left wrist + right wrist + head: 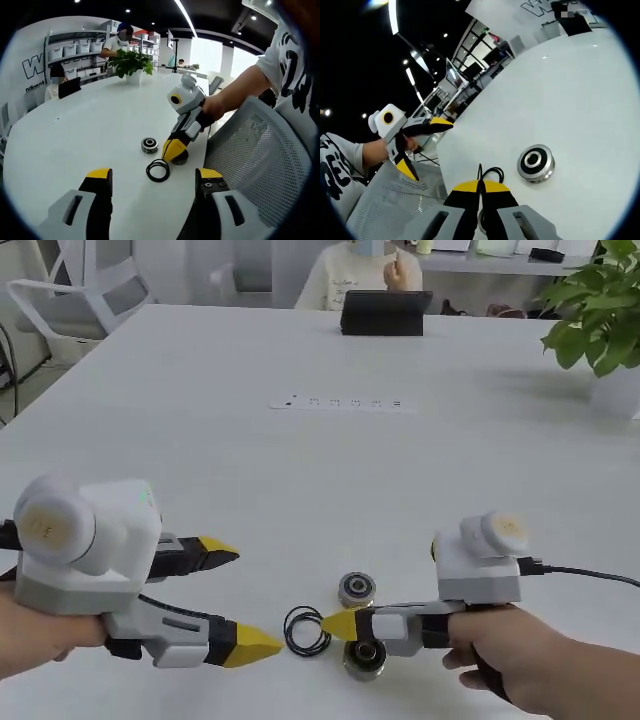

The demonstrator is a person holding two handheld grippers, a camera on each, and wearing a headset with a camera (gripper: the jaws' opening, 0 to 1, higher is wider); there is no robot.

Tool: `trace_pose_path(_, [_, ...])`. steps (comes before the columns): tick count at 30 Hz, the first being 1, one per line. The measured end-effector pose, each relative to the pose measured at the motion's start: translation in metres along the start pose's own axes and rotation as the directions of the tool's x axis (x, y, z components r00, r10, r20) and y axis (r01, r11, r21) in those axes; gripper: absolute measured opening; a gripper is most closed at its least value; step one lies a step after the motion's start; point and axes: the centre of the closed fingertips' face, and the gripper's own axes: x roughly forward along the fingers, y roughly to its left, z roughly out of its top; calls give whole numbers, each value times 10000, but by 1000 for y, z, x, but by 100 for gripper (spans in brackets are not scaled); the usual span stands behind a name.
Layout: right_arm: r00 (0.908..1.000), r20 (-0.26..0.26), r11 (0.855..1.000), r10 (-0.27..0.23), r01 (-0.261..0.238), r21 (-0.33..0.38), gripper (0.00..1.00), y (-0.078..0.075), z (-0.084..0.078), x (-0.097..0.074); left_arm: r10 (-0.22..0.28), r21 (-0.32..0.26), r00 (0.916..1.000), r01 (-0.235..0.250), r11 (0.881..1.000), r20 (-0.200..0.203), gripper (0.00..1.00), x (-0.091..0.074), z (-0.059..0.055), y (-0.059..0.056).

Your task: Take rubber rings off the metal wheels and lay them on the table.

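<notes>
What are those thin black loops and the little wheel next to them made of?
The rubber rings look like matte black rubber: thin, dull and loosely overlapped. The metal wheel looks like polished steel, judging by its bright silvery rim. Its dark inner band could be rubber or plastic; I cannot tell.

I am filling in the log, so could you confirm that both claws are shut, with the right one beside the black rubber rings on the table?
Not quite: the left claw is open, its jaws standing well apart in the left gripper view. The right claw is indeed shut, beside the black rubber rings lying on the table.
</notes>
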Motion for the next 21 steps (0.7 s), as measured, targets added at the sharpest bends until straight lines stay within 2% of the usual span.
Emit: trace_pose_path(21, [9992,-156,9978,-365,355,-558,0,-2,-1,-1,-34,19,9998,35,10000,-184,65,1,-3,-1])
